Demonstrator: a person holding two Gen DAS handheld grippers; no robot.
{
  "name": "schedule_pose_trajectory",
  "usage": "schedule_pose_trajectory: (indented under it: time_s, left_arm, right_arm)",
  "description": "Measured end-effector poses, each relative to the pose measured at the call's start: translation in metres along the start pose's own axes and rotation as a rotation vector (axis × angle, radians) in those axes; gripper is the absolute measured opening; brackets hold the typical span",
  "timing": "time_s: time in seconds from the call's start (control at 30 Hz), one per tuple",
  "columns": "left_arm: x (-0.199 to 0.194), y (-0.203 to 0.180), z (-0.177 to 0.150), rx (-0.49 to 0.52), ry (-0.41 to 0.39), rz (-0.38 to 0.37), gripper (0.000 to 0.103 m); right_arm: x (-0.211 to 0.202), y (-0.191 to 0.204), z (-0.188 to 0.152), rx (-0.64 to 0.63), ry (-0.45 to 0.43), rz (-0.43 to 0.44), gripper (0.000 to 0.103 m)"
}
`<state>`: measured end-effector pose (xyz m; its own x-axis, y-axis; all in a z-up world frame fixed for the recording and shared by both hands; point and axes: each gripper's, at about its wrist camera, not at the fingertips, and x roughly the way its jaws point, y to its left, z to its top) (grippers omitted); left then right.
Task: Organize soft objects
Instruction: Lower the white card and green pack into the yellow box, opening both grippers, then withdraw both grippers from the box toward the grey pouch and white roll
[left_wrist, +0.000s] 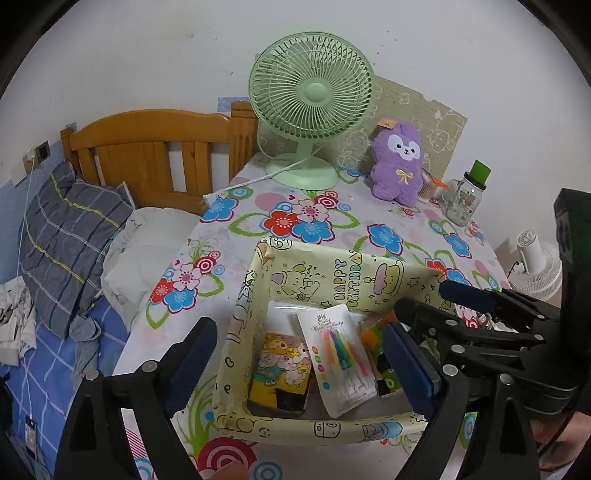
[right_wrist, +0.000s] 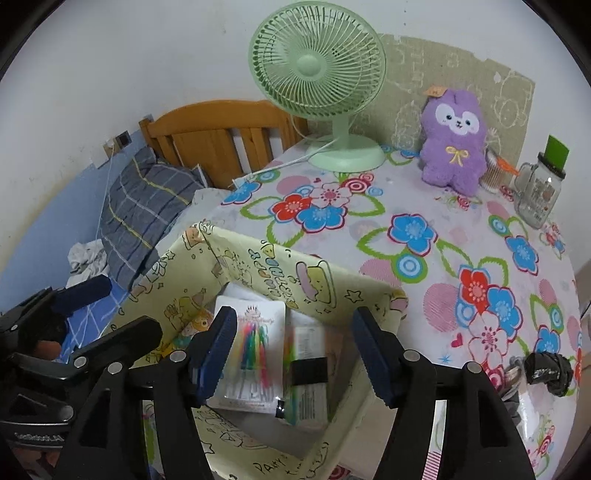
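I take the box (left_wrist: 258, 280) as my mark: it sits on the table (left_wrist: 229, 266) nearest me, with a pack of candles (left_wrist: 338, 354) lying in it (other packets lie beside that). Behind the box, by the wall, stands the fan (left_wrist: 310, 107); right of the fan sits the plush toy (left_wrist: 397, 162), then a jar (left_wrist: 463, 199). Left of the box, off the table, lies a pillow (left_wrist: 70, 236) against the headboard (left_wrist: 159, 147).

purple plush toy (left_wrist: 397, 164) (right_wrist: 455, 142) sits upright (facing forward) on table.
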<state>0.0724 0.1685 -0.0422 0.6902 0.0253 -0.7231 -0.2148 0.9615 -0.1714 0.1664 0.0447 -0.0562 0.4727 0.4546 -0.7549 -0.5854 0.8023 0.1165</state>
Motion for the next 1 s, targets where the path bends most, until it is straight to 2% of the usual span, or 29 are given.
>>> schedule_pose_trajectory:
  time_s: [0.47,0.6,0.7,1.0]
  left_arm:
    - [-0.012,-0.032,0.002,0.047,-0.024,-0.033,0.092]
    - [-0.015,-0.050,0.002,0.074,-0.029,-0.048,0.092]
    - [-0.016,-0.065,0.001,0.097,-0.028,-0.058,0.092]
    - [-0.009,-0.120,-0.006,0.185,-0.010,-0.100,0.092]
  right_arm:
    - [-0.035,-0.021,-0.006,0.033,-0.057,-0.034,0.068]
    - [-0.047,-0.032,-0.011,0.046,-0.068,-0.057,0.070]
    - [-0.059,-0.045,-0.016,0.065,-0.087,-0.076,0.075]
    - [-0.095,-0.092,-0.033,0.147,-0.134,-0.116,0.077]
